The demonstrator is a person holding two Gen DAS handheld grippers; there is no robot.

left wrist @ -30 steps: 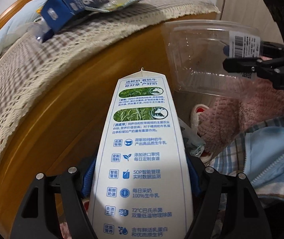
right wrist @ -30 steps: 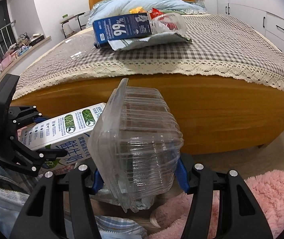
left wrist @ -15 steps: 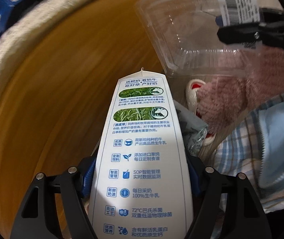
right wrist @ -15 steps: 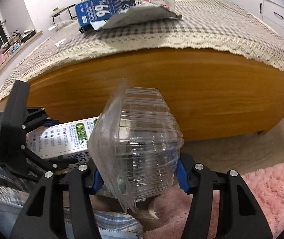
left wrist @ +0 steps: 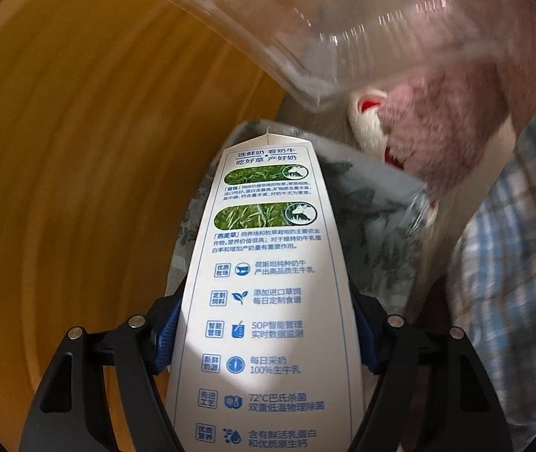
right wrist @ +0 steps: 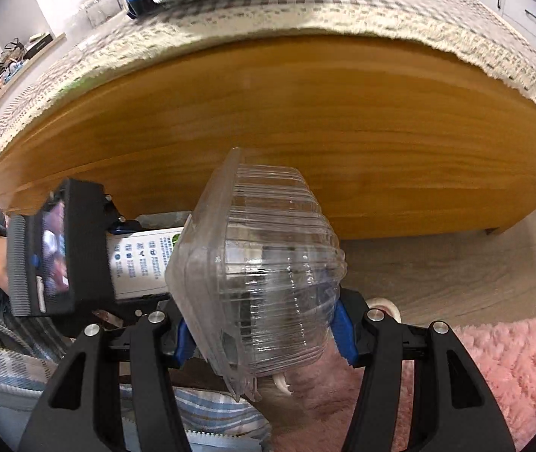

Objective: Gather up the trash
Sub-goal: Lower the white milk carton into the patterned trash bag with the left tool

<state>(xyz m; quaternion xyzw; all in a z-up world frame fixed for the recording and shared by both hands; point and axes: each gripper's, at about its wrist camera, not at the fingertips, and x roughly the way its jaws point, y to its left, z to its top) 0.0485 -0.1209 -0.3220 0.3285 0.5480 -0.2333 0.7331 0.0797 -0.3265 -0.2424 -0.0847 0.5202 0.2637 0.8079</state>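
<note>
Wooden bed board (right wrist: 305,120) blocks fwd; clear clamshell (left wrist: 343,30) crowds upper right; floor (right wrist: 456,271) open right.

A tall white milk carton (left wrist: 268,301) printed with blue Chinese text and green grass pictures is clamped lengthwise, gable end forward, low beside the wooden bed frame. A clear ribbed plastic clamshell container (right wrist: 260,275) is held just to its right, tilted on edge, empty.

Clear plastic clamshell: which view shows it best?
Right wrist. The clear plastic clamshell sits sharp and centred there, ribbed dome and rim visible, with the right gripper jaws shut on it. The left wrist view gives only a motion-blurred, see-through part of it at the top right.
</note>
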